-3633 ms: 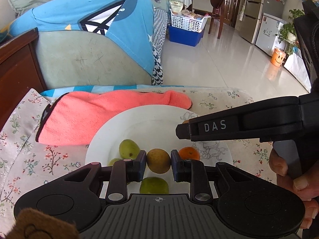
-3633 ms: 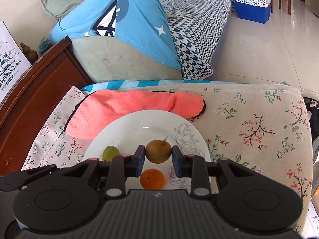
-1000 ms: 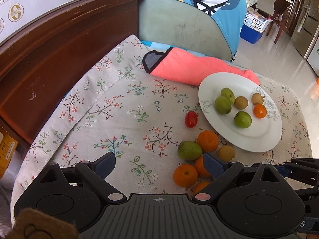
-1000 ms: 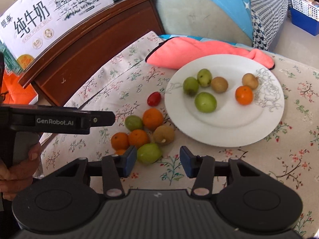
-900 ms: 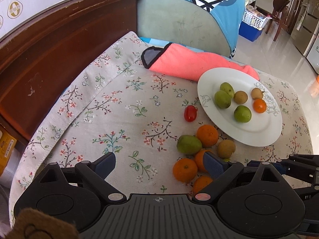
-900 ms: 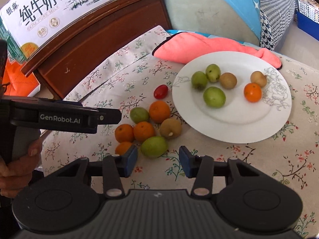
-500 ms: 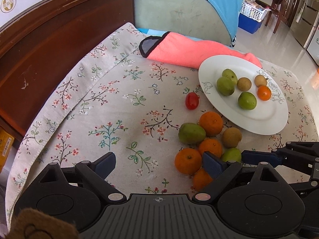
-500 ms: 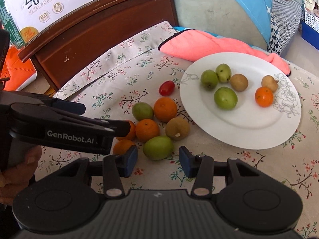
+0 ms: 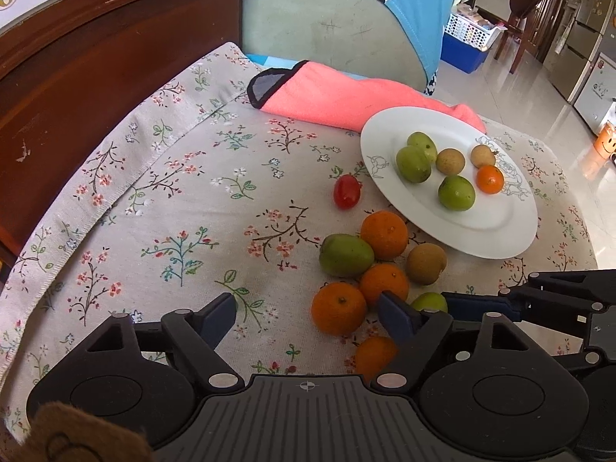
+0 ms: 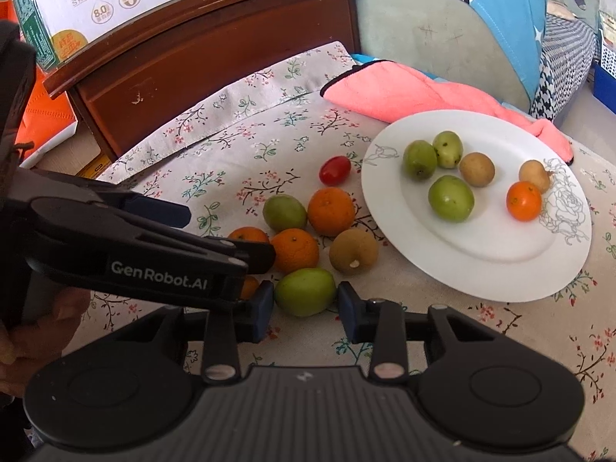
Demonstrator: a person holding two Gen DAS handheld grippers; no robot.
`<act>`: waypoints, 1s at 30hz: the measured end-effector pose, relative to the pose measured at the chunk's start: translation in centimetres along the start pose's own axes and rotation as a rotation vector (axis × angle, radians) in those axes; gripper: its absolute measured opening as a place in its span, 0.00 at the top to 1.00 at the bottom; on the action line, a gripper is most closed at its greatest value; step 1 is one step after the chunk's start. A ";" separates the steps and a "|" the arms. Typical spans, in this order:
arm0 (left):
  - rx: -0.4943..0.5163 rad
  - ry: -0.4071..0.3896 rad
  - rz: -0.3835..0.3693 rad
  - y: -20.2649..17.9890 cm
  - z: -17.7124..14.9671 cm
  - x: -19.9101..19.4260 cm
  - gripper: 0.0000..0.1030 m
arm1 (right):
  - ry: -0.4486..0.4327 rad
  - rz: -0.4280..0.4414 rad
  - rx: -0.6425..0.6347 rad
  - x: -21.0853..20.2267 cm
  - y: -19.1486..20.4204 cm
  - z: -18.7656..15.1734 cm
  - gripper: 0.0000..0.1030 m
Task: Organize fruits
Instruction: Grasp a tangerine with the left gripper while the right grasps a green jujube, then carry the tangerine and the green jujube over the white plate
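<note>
Right gripper (image 10: 305,306) moved in | green fruit (image 10: 305,291) between fingers

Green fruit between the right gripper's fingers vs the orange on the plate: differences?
The green fruit lies on the floral cloth; the orange sits on the white plate. The green fruit looks larger and oval, the orange smaller and rounder. The open right gripper brackets the green fruit; nothing is near the orange. Neither is gripped.

left claw (image 9: 306,317): black, blue pads | side marking: white "GenRobot.AI"
</note>
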State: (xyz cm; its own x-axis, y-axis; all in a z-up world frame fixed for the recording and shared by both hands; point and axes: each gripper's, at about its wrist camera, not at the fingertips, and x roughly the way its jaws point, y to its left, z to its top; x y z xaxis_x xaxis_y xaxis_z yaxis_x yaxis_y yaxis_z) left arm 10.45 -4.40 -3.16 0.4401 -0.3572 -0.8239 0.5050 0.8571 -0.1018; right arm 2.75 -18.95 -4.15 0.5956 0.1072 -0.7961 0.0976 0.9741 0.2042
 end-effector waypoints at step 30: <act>0.138 -0.032 -0.010 -2.0 -0.8 0.5 0.72 | 0.019 -0.005 0.074 -1.4 -2.1 -0.3 0.65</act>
State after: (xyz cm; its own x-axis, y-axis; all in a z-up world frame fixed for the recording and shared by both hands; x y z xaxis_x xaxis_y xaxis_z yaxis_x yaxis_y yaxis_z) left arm 9.03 -5.98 -3.82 0.4565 -0.3791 -0.8049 0.6062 0.7947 -0.0306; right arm 1.52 -21.09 -3.62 0.5798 0.1064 -0.8078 0.1599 0.9573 0.2409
